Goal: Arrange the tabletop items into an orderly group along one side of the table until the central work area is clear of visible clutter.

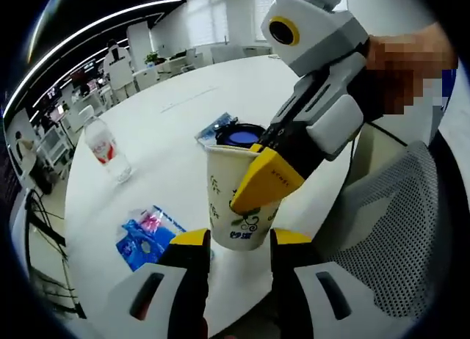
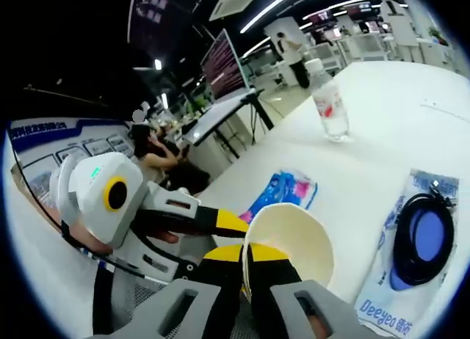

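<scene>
One paper cup (image 1: 241, 199), white with a green leafy print, stands upright near the table's (image 1: 176, 111) near edge, and both tools meet at it. In the left gripper view the left gripper (image 1: 239, 243) has its yellow-tipped jaws spread on either side of the cup's base, close to the wall though I cannot tell whether they touch it. The right gripper (image 1: 253, 185) reaches in from the upper right of that view, held by a hand (image 1: 400, 64), and one yellow jaw lies down the outside of the cup below the rim. In the right gripper view the right gripper (image 2: 247, 262) has its jaws pressed together on the cup's (image 2: 290, 243) rim, one inside and one outside the wall, so it is pinching the cup; the cup's inside is bare and pale. The left gripper (image 2: 220, 223) comes into that view from the left, its yellow tip just beside the cup. Just behind the cup in the left gripper view lies a clear packet (image 1: 220, 128) holding a coiled black cable around a blue disc (in the right gripper view the same packet (image 2: 415, 251) carries blue lettering). A blue and pink wrapper (image 1: 147, 232) lies flat on the table near the cup, on its other side. A clear plastic bottle (image 1: 106, 148) with a red label stands upright well apart from them, farther across the white tabletop. A mesh-backed chair (image 1: 396, 236) sits at the table's edge.
</scene>
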`<control>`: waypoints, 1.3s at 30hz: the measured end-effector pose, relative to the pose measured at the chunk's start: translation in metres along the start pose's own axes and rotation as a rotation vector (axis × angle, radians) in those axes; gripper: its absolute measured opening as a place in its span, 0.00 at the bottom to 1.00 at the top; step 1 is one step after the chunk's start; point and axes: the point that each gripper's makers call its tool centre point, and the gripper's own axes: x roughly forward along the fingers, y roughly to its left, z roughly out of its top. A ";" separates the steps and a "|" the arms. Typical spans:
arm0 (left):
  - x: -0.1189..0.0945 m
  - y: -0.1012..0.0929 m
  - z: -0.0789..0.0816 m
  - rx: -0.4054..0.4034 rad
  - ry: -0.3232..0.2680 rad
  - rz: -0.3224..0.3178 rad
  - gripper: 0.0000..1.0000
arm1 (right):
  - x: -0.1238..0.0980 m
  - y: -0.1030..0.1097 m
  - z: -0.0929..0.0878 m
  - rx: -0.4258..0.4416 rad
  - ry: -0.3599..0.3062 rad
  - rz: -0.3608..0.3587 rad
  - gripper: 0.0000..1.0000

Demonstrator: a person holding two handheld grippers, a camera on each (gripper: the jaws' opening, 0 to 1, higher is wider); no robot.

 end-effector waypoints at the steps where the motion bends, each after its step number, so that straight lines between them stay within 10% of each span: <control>1: 0.001 -0.002 0.000 -0.031 -0.006 -0.010 0.30 | -0.001 -0.001 0.000 0.001 -0.001 -0.005 0.00; 39: -0.031 0.071 -0.020 -0.378 -0.090 0.167 0.46 | -0.047 -0.078 0.034 0.146 -0.137 -0.198 0.00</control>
